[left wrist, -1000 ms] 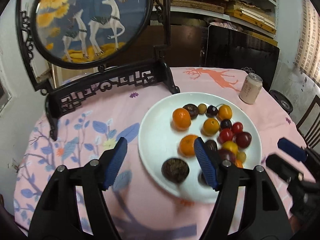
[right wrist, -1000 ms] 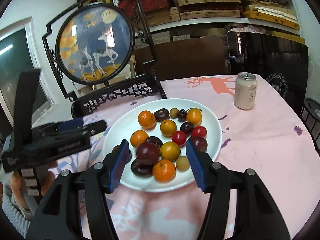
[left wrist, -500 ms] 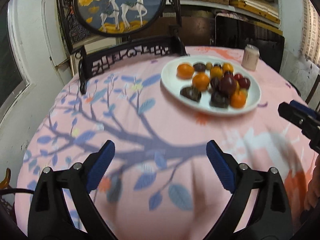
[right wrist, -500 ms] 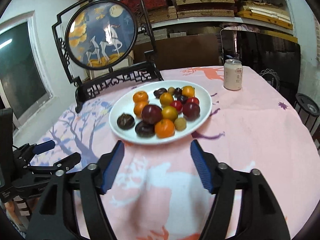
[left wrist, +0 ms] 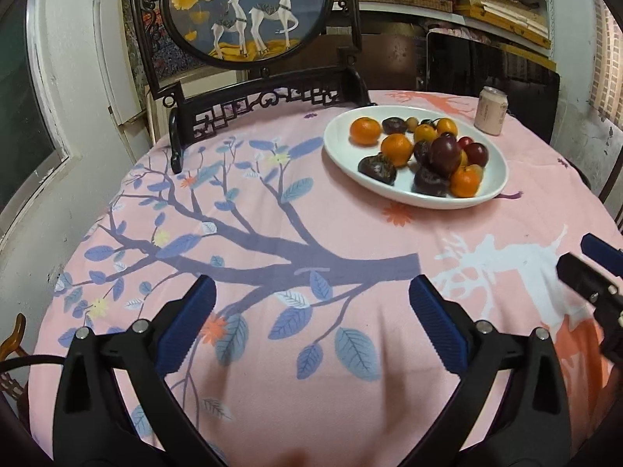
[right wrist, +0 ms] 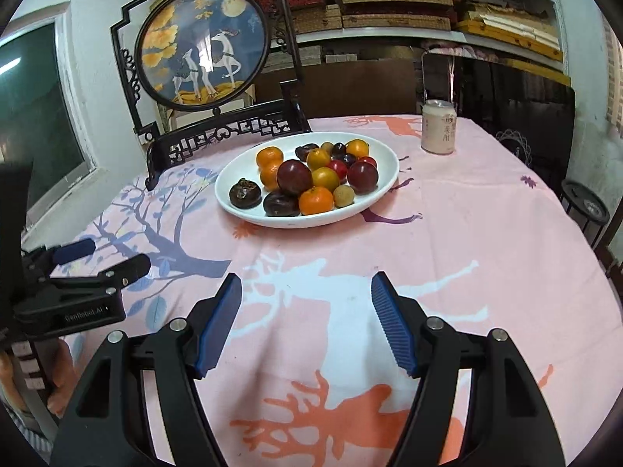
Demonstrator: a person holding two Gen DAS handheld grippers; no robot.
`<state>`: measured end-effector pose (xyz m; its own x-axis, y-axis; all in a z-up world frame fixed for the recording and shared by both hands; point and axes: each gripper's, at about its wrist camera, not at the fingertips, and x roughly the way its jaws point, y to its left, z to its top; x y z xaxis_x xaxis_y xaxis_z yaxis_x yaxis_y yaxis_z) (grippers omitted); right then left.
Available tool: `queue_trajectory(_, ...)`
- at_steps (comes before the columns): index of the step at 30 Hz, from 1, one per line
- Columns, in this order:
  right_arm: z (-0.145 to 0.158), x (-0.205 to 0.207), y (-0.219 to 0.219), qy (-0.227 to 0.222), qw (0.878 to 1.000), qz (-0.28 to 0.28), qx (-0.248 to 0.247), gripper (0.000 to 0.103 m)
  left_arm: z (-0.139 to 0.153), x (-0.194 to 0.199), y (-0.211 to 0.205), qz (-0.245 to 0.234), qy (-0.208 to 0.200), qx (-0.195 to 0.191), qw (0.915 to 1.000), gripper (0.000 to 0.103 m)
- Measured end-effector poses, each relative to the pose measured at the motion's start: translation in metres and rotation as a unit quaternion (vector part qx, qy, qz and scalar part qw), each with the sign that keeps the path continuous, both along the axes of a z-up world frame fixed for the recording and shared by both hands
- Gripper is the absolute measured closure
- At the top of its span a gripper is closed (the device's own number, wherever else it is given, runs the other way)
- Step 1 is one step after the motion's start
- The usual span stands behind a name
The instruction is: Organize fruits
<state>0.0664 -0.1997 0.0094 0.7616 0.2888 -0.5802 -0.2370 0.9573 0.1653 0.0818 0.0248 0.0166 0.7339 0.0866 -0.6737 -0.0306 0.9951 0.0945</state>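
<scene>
With both the left gripper (left wrist: 311,327) and right gripper (right wrist: 305,325) spread (nothing held), piled fruit (right wrist: 311,179) may be dislodged off the plate (right wrist: 383,186) by a careless reach.

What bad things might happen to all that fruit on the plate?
1. The fruits are heaped on the white plate. Pulling a low one, like the orange tangerine, might send the dark plum on top rolling off.
2. The plate's rim is low, so loose fruit could roll onto the tablecloth.
3. The drink can stands beside the plate; a wide swing of the right tool might tip it.
</scene>
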Motion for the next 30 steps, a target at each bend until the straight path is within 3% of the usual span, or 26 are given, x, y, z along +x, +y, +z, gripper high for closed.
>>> queue_trajectory(7,0.002,-0.001,-0.003,-0.004,1.000,-0.005,-0.002,0.034,0.014,-0.011,-0.015,-0.025,-0.033,0.019,0.9989,0.002)
queue_trajectory(10,0.004,-0.001,-0.005,-0.006,1.000,-0.007,0.003,0.034,0.019,-0.015,-0.016,-0.038,-0.042,0.006,0.9984,0.002)
queue_trajectory(30,0.004,-0.001,-0.005,-0.006,1.000,-0.006,0.002,0.033,0.020,-0.021,-0.018,-0.045,-0.044,0.002,0.9980,0.002)
